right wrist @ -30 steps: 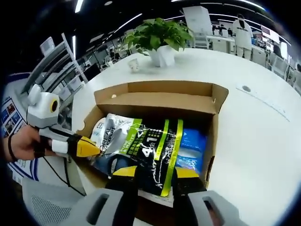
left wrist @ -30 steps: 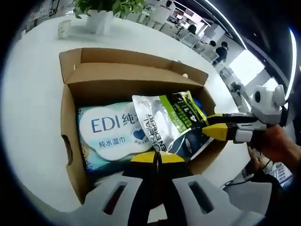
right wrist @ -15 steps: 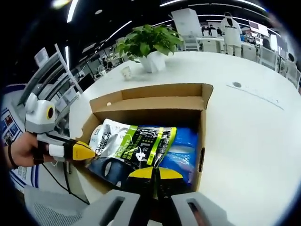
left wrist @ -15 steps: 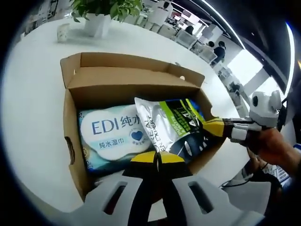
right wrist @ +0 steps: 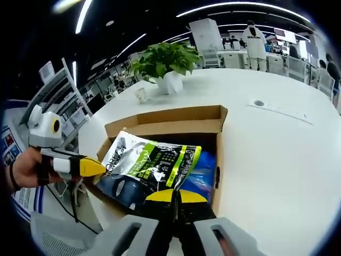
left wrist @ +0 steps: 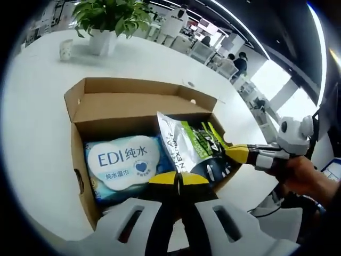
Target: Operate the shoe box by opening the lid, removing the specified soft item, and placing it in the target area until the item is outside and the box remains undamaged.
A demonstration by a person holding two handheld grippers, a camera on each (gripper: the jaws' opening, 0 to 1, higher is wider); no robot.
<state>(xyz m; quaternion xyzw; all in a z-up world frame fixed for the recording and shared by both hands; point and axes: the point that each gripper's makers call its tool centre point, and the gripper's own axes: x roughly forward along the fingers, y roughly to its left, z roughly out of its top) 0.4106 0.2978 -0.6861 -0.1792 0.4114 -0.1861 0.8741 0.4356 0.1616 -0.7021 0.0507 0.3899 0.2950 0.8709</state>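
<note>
An open cardboard shoe box (left wrist: 133, 88) (right wrist: 165, 114) sits on a white table. Inside lie a blue-and-white EDI wet-wipes pack (left wrist: 125, 160) (right wrist: 205, 170) and a soft silver, green and black pouch (left wrist: 192, 146) (right wrist: 154, 162). My right gripper (right wrist: 174, 194) (left wrist: 229, 152) is shut on the pouch's edge, holding it tilted up above the wipes. My left gripper (left wrist: 178, 178) (right wrist: 101, 168) is shut, with its tips against the box's side wall. Whether it pinches the cardboard I cannot tell.
A potted plant (left wrist: 106, 21) (right wrist: 165, 58) and a small cup (left wrist: 65, 49) (right wrist: 140, 94) stand beyond the box. The round white table (right wrist: 277, 160) spreads wide to one side. A person's hands (left wrist: 301, 176) (right wrist: 24, 168) hold the grippers. Chairs and people are far behind.
My right gripper went from open around the pouch to shut on it, then raised it. The pouch now tilts up out of the box. The left gripper stayed shut at the wall.
</note>
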